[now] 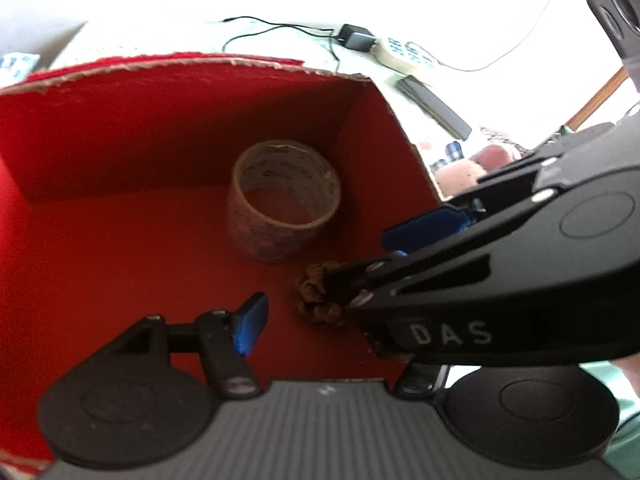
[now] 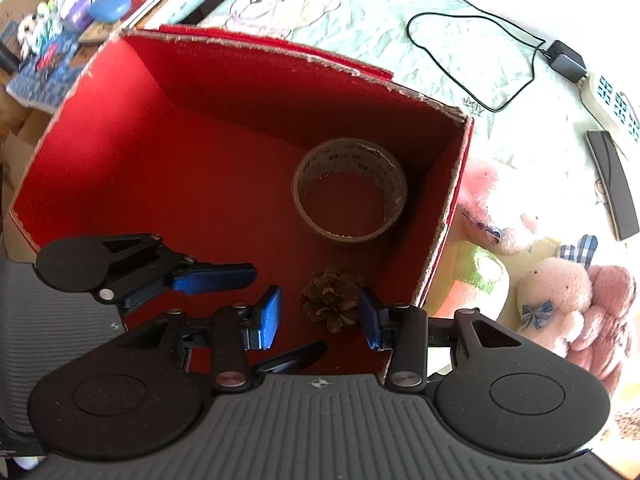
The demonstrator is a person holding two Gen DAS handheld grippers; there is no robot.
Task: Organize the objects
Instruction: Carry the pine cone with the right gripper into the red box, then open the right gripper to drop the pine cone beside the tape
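A red cardboard box (image 2: pixel 444 216) stands open on the table. On its floor, near the right wall, lie a roll of tape (image 2: pixel 348 196) and a brown pine cone (image 2: pixel 330 300). My right gripper (image 2: pixel 320 318) points down into the box, open, with its blue pads on either side of the cone and a gap to the left pad. In the left wrist view the right gripper (image 1: pixel 360 258) covers part of the pine cone (image 1: pixel 312 292), in front of the tape roll (image 1: pixel 280 204). My left gripper (image 1: pixel 328 340) is open and holds nothing. Its right finger is hidden behind the right gripper.
Several plush toys (image 2: pixel 560 296) lie right of the box. Further right are a dark remote (image 2: pixel 612 184), a power strip (image 2: pixel 612 100) and an adapter (image 2: pixel 566 60) with a black cable. Books and clutter (image 2: pixel 52 64) sit beyond the box's left side.
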